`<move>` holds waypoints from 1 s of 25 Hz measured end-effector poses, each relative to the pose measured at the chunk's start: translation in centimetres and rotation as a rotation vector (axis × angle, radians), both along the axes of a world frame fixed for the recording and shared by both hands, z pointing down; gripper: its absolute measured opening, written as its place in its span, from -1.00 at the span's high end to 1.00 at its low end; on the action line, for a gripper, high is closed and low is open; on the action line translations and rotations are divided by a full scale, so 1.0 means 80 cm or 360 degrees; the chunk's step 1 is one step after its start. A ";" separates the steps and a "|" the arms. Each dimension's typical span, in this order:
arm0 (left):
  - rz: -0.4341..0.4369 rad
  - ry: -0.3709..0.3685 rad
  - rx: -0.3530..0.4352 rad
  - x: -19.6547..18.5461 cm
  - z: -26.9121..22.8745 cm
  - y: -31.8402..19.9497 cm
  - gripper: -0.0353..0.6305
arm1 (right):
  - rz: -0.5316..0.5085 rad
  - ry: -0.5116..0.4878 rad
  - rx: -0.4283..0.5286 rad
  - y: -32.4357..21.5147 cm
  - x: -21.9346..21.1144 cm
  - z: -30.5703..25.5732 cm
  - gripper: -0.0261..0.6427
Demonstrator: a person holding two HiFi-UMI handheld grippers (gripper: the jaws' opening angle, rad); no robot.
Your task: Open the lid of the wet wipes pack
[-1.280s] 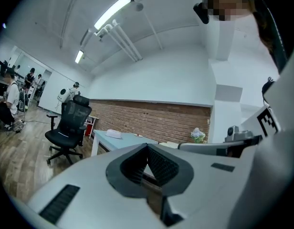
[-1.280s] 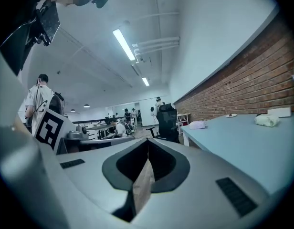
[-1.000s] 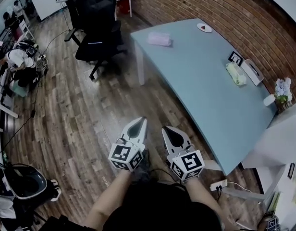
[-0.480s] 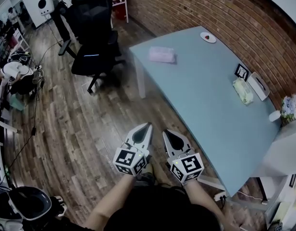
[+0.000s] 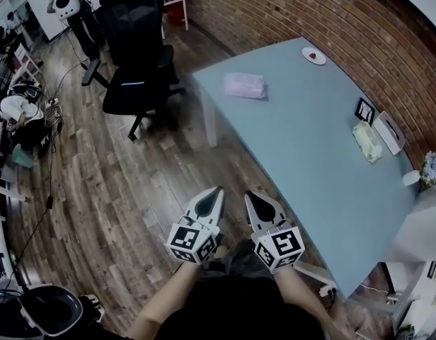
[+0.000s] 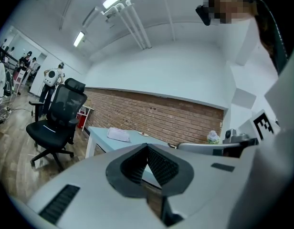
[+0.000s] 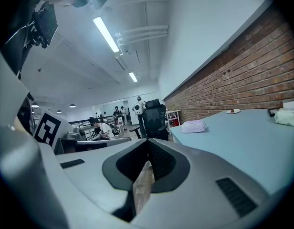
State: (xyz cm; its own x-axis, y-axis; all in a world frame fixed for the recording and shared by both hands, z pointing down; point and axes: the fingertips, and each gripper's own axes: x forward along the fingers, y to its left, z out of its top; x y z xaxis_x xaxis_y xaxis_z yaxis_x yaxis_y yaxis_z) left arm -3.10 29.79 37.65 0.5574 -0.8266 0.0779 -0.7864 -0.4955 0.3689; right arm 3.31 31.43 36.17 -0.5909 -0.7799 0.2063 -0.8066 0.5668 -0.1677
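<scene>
The left gripper [image 5: 212, 197] and right gripper [image 5: 252, 201], low in the centre of the head view, both have their jaws pressed together on nothing, above a wood-plank floor [image 5: 119, 190]. The wet wipes pack [image 5: 244, 85], which I take to be the pale, pillowy film packet, lies at upper centre on the smooth blue-green table [image 5: 310, 147], well apart from them. To do this well, spread the jaws before arriving, pin the soft body with one gripper, and lift the lid's lip with the other.

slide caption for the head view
Left gripper and right gripper, both shut, above wood floor beside a blue table holding a pale pack
</scene>
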 end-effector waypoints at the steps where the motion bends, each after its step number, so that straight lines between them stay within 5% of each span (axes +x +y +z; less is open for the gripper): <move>1: 0.0000 0.0004 -0.0006 -0.001 0.001 -0.003 0.86 | -0.0002 0.0000 -0.0002 -0.003 -0.001 0.000 0.86; 10: 0.0059 -0.0014 -0.0038 0.008 0.017 -0.038 0.86 | -0.0032 -0.0031 -0.0048 -0.042 -0.010 0.015 0.86; 25: 0.0041 -0.0007 -0.0002 0.010 0.003 -0.181 0.86 | -0.0109 0.0026 -0.0010 -0.180 -0.020 0.009 0.86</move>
